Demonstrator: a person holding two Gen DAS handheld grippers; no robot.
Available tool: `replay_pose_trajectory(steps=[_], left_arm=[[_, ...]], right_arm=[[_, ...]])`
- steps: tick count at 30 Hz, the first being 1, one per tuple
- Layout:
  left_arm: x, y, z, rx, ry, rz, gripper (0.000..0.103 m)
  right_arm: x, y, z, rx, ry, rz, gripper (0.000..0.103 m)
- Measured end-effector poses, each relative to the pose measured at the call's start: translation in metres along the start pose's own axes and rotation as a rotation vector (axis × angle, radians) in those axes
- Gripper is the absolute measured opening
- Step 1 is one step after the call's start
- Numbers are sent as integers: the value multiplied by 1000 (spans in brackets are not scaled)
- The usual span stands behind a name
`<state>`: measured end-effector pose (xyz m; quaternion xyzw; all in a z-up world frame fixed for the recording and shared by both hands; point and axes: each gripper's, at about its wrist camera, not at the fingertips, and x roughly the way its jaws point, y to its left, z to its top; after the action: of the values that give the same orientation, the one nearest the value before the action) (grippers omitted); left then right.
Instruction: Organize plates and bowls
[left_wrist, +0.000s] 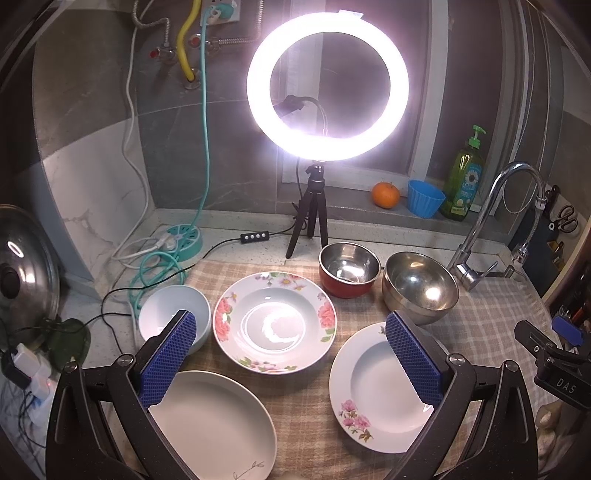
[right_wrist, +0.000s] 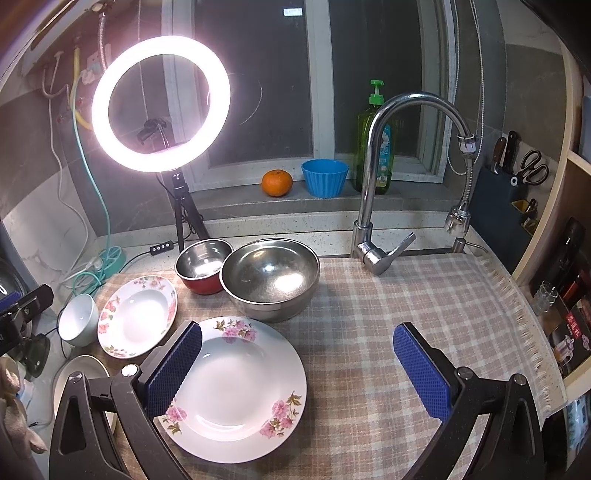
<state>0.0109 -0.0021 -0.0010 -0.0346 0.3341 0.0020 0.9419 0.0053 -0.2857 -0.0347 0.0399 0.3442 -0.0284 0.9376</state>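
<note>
On the checked cloth (left_wrist: 303, 406) lie a floral deep plate (left_wrist: 275, 322) in the middle, a second floral plate (left_wrist: 376, 391) at the right, a plain cream plate (left_wrist: 218, 428) at the front left, a white bowl (left_wrist: 166, 310), a red-sided steel bowl (left_wrist: 349, 269) and a large steel bowl (left_wrist: 421, 286). My left gripper (left_wrist: 291, 354) is open and empty above them. My right gripper (right_wrist: 297, 363) is open and empty over the second floral plate (right_wrist: 240, 387), with the steel bowl (right_wrist: 271, 277), red bowl (right_wrist: 201, 266), middle floral plate (right_wrist: 138, 315) and white bowl (right_wrist: 77, 319) beyond.
A lit ring light on a tripod (left_wrist: 327, 88) stands at the back. A faucet (right_wrist: 373, 184) rises at the right over the cloth (right_wrist: 424, 295). An orange (right_wrist: 277, 182), blue cup (right_wrist: 325, 177) and soap bottle (right_wrist: 375, 147) sit on the sill. Cables (left_wrist: 155, 266) and a pot lid (left_wrist: 22, 266) lie left.
</note>
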Motion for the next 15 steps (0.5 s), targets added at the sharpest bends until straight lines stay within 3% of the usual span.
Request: replay_pose_trajectory(steps=[15], left_arm=[[12,-5,-9,15,39,-10,100]], right_arm=[[15,-4,-6,-3,33,47,102]])
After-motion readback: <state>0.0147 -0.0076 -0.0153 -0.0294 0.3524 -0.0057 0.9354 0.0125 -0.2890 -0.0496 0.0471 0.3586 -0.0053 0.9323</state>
